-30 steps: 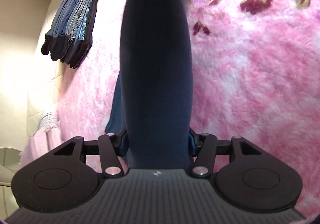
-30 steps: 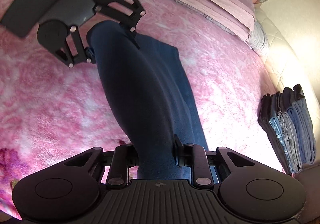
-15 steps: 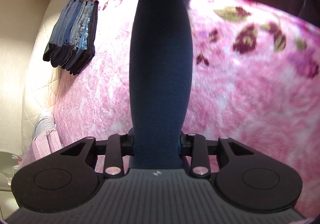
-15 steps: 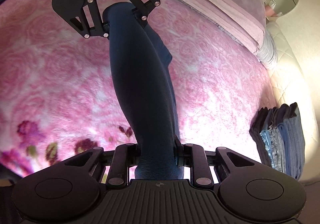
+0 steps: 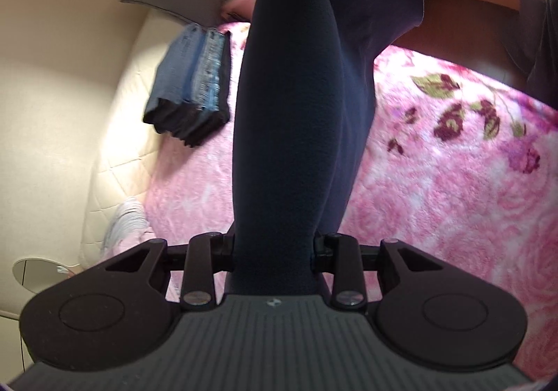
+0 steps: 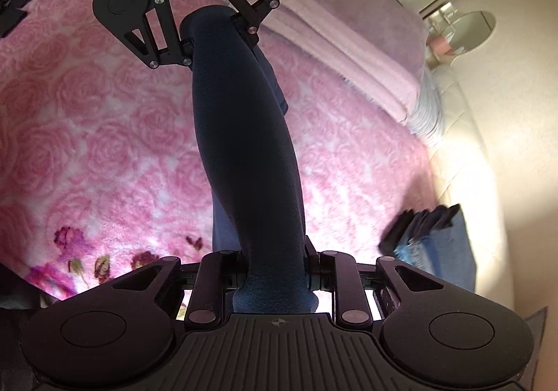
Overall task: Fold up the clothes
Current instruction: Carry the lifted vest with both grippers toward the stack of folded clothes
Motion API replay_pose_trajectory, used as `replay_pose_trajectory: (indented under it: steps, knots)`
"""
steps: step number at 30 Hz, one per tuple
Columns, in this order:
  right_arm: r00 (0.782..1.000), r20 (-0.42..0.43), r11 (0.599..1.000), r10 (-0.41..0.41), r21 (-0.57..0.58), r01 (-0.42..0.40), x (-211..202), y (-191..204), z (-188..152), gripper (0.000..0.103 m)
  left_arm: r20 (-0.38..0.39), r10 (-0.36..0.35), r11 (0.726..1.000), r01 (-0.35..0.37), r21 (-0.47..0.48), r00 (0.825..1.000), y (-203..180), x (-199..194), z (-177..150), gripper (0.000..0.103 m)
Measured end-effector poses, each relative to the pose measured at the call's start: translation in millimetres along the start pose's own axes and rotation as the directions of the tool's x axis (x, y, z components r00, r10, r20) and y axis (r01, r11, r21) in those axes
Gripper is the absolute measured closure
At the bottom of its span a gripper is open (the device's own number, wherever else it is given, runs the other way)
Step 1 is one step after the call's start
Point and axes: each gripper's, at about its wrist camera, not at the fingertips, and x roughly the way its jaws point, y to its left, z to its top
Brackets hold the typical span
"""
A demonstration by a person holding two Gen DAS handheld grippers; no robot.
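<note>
Garment: dark navy garment [image 5: 296, 119] was held up in the air above the bed [image 5: 436, 216], stretched as a thick rolled or bunched band between the two grippers; part of it hung loose below the band.
Step in hand: by my judgement, the cloth was being carried or straightened between the two holds, in the middle of one fold; whether it was going down to be folded more or going to the pile, the pictures did not settle.
Next move: it called for keeping both holds firm and level, so the band would not sag or slip, and for a flat landing on the pink blanket [image 6: 87, 147].
Left gripper [image 5: 273, 253]: jaws were closed tight on one end of the garment, with the cloth filling the narrow gap.
Right gripper [image 6: 277, 272]: jaws were closed the same way on the other end; the cloth bulged out behind them.
Folded pile: stack of folded jeans [image 5: 193, 84] lay at the edge of the bed beside the cream wall, well apart from the held garment.
</note>
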Motion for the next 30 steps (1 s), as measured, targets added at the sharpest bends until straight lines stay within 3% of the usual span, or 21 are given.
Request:
replay_pose_trajectory:
  steps: [5,14,20,30]
  knots:
    - [0.999,0.020,0.999,-0.034,-0.025,0.035,-22.4,-11.5,8.4,0.080,0.021,0.038,0.999,-0.038,-0.028,0.999,15.6,-20.2,2.2,0.074]
    - [0.994,-0.004,0.993,-0.112,-0.046,0.112,-46.8,-28.9,-5.2,0.080,0.048,0.164,0.980,-0.169,0.102,0.985,28.7,-28.8,36.4,0.074]
    - [0.983,-0.044,0.983,-0.180,-0.034,0.179,-70.3,-40.0,-20.6,0.080,0.101,0.180,0.975,-0.191,0.116,0.979,37.3,-29.0,63.2,0.074]
    - [0.969,-0.093,0.974,-0.227,0.003,0.228,-93.2,-63.6,-61.7,0.080,0.168,0.186,0.964,-0.213,0.159,0.968,55.0,-14.6,117.9,0.074]
